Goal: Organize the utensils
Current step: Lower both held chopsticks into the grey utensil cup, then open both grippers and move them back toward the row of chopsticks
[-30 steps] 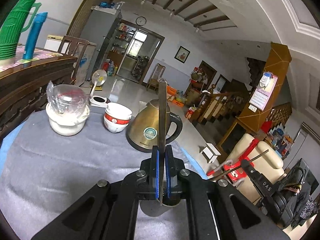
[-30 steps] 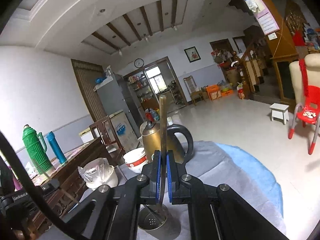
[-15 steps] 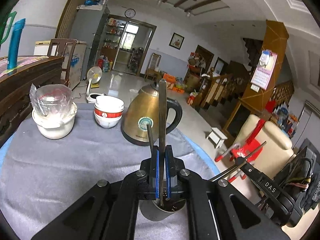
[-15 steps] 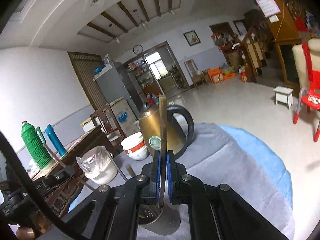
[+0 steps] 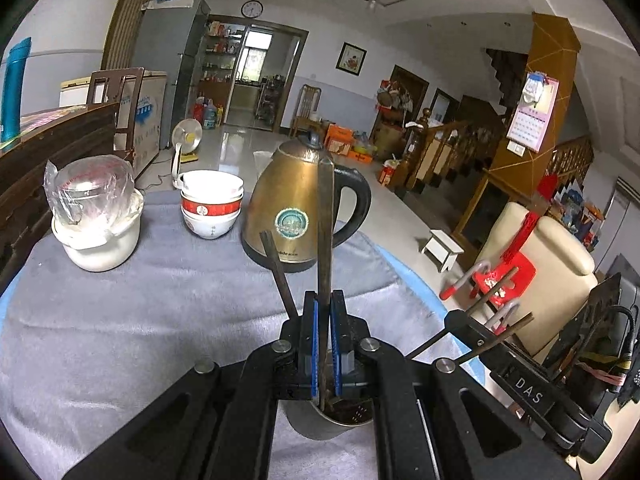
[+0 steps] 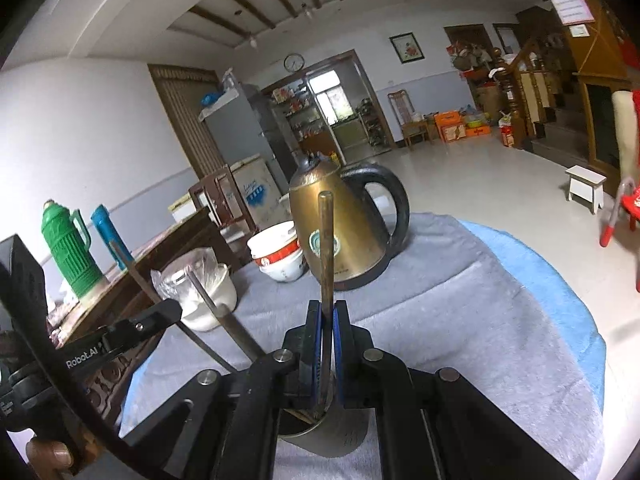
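Left view: grips a flat bar upright in the tight-shut left gripper, its lower end down inside the metal holder on the grey cloth. Sits lower and closer than a second ago, when only a sliver of the holder showed under the jaws; shows the perforated inside now. Shows a loose stick leaning left out of the holder, absent a second ago. Probably means one piece already delivered and the bar ready for release. Counts here: one holder, one bar, one loose stick, two more thin sticks jutting up at the right, one kettle, two stacked bowls, one wrapped pot. Right view: pinches a round stick upright in the closed right gripper, directly over the same holder, lower end at or just inside the rim; cannot tell how deep. Has also dropped toward the cloth over the last second, with more of the holder in sight. Counts here: one held stick, two slanted pieces at the left, one kettle, the two bowls, one pot, one green flask, one blue flask.
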`<state>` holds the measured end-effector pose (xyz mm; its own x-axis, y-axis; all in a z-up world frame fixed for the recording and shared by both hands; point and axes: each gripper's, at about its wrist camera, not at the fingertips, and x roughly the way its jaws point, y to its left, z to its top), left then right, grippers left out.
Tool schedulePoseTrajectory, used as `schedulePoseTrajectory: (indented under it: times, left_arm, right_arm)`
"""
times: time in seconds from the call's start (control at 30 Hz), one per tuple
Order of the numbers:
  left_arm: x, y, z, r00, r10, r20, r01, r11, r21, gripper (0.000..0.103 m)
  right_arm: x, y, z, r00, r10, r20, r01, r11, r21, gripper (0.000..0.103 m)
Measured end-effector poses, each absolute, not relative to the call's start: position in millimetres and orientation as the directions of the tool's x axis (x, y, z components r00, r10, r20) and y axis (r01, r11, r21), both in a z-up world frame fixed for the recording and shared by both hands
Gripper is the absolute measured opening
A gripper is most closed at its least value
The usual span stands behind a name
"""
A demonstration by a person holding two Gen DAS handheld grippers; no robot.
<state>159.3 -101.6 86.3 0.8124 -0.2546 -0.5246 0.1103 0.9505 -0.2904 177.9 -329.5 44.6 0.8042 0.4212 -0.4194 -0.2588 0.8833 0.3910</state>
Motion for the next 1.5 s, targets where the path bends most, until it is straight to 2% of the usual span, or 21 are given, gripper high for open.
schedulePoseTrajectory:
  times: [0.37,0.43,0.47,0.5,0.53,0.6,0.63,0.73,0.83,1.1,1.27,1.5]
  left_arm:
    - [165.5,-105.1,79.5,0.778,-0.252,-0.576,0.099,0.954,-0.284,0.008]
    - [164.8,-104.7,80.4,0.777,-0.241,-0.581,0.087,0.956,-0.281,0.024]
    - [163.6,-103.1,81.6,0.779,-0.242,-0.578,0.082,0.954,-0.288,0.043]
    - [161.4,-101.4,83.4,0.789,-0.239,-0.566,0.078,0.953,-0.294,0.050]
    - [160.0,-100.2,84.9,0.795,-0.234,-0.559,0.074,0.953,-0.294,0.051]
    - [157.4,-97.9,88.6,0.795,-0.234,-0.559,0.070,0.952,-0.298,0.051]
    - [155.6,-95.3,90.9,0.796,-0.239,-0.556,0.069,0.949,-0.308,0.051]
    - [148.4,-87.6,99.6,0.814,-0.228,-0.535,0.057,0.947,-0.316,0.052]
    - [137.8,-77.6,104.9,0.828,-0.218,-0.516,0.045,0.944,-0.327,0.058]
    - [103.1,-38.1,99.2,0.845,-0.159,-0.511,-0.019,0.945,-0.326,0.066]
    - [83.8,-14.8,77.7,0.822,-0.109,-0.558,-0.074,0.952,-0.296,0.069]
    - [64.5,10.1,24.0,0.718,-0.035,-0.695,-0.195,0.949,-0.250,0.070]
  right_arm:
    - [191.4,-328.4,32.4,0.757,0.447,-0.476,-0.254,0.873,0.417,0.009]
    - [190.1,-330.4,32.9,0.763,0.434,-0.478,-0.237,0.877,0.418,0.009]
    - [190.3,-331.6,34.0,0.767,0.427,-0.479,-0.229,0.879,0.417,0.010]
    - [190.0,-333.4,35.3,0.771,0.422,-0.477,-0.222,0.880,0.420,0.012]
    - [189.8,-335.0,36.7,0.774,0.419,-0.475,-0.218,0.880,0.422,0.023]
    - [188.5,-339.1,40.0,0.783,0.412,-0.467,-0.206,0.879,0.430,0.055]
    - [186.0,-342.0,42.5,0.794,0.408,-0.451,-0.203,0.877,0.436,0.074]
    - [178.9,-349.9,50.8,0.826,0.375,-0.421,-0.179,0.883,0.434,0.075]
    - [172.5,-363.2,58.4,0.852,0.340,-0.399,-0.139,0.881,0.453,0.075]
    - [151.5,-390.8,45.8,0.864,0.264,-0.429,-0.037,0.883,0.468,0.075]
    - [129.5,-392.6,20.6,0.827,0.272,-0.492,-0.016,0.886,0.463,0.075]
    - [101.4,-374.5,-27.3,0.725,0.290,-0.625,-0.016,0.914,0.407,0.075]
